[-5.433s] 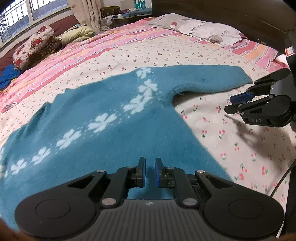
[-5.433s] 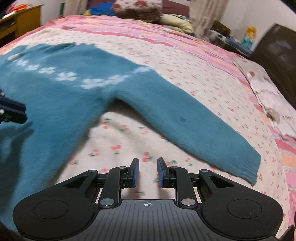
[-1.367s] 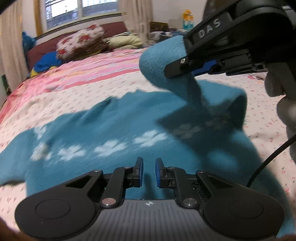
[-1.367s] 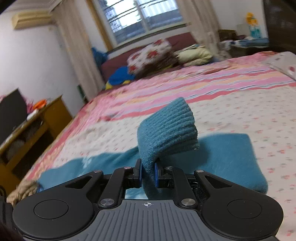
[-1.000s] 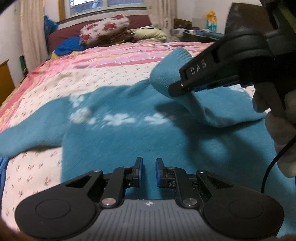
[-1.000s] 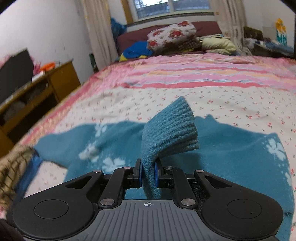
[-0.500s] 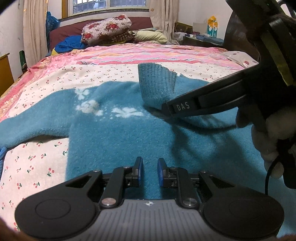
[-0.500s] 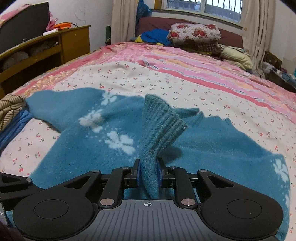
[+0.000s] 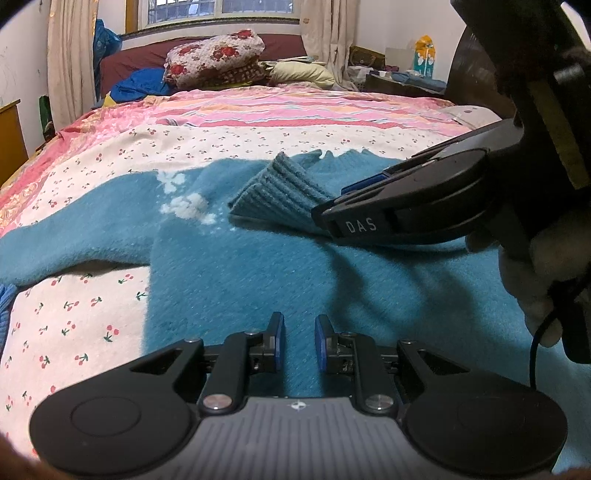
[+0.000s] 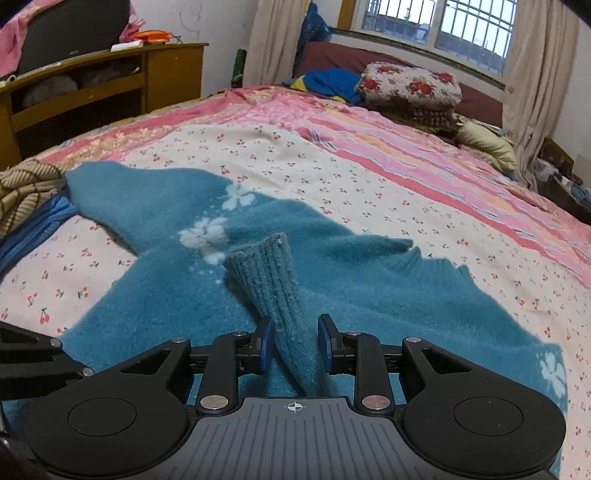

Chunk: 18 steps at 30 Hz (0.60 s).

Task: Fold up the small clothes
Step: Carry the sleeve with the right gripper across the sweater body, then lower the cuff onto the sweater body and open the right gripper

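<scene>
Lying flat on the cherry-print bedspread [image 10: 388, 192], the teal sweater [image 10: 177, 295] spreads from 9 to 3 o'clock; the right gripper [image 10: 294, 341], jaws opening, straddles its ribbed cuff [image 10: 269, 277], while the left gripper [image 9: 298, 341] hovers slightly parted and empty.

Bare cherry-print bedspread [image 10: 369, 177] lies open beyond the sweater [image 10: 166, 295]; the wooden cabinet [image 10: 110, 85] bounds the bed's left side.

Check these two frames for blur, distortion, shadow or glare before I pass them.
Left wrist view: sharp, strong fisheye bending, right gripper throws a curved shadow across the teal sweater. Right wrist view: ribbed cuff crisp between the opening jaws, window bright but not glaring, corners vignetted black.
</scene>
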Motion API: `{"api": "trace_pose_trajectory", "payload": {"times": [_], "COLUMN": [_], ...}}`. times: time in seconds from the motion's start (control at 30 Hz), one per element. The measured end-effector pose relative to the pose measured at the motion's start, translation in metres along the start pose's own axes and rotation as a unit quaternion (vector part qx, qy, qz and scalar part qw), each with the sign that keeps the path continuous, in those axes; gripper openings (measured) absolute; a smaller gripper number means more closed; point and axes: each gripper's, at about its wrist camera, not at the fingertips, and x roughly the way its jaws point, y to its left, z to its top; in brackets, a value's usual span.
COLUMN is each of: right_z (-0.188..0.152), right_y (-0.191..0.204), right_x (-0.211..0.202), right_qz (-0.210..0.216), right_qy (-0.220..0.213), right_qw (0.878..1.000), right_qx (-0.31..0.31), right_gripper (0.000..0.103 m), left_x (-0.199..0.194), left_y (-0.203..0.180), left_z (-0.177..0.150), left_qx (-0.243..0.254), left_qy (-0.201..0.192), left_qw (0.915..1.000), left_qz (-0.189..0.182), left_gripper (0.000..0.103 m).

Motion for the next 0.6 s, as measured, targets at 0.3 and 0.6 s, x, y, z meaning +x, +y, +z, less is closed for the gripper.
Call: {"api": "trace_pose_trajectory", "payload": {"times": [0.3,0.6], "right_z": [0.003,0.025], "right_y": [0.004,-0.018], "right_x": [0.008,-0.010], "right_qz": [0.011,-0.010], "right_qy": [-0.003,-0.033], "right_qw": [1.000,0.997], "right_qx": [-0.008,0.072], "right_gripper": [0.030,0.007], "left_x": [0.000,-0.002], "left_y": [0.005,0.010], "left_z": [-0.002,-0.001], "left_qx": [-0.005,-0.012], "left_qy": [-0.001,-0.003], "left_qw": [1.0000,0.9998], "left_qz": [-0.008,-0.018], "left_gripper": [0.027,0.027]}}
